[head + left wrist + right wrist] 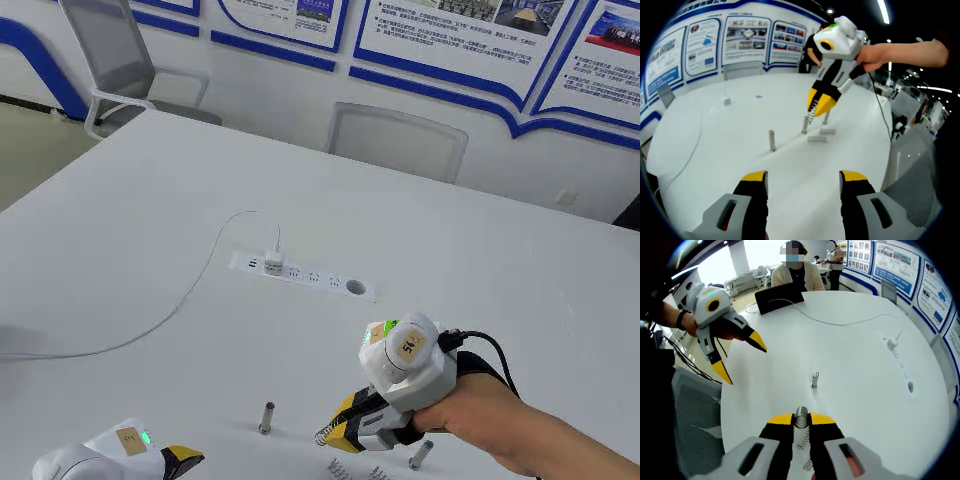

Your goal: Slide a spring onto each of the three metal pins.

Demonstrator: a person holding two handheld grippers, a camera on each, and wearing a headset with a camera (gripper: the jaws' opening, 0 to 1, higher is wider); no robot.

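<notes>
One spring (800, 415) is pinched end-down in my right gripper (801, 421) fingers to slide over the pin (805, 125) beneath, while my left gripper (802, 177) fingers hang wide and clear.

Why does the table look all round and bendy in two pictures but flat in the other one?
Left gripper view: the fisheye lens bulges the table, and ceiling lights glare as bright streaks. Right gripper view: the same bending, yet the spring in the right gripper looks sharp. Head view: the table edges run straight, with even light and faint shadows.
</notes>
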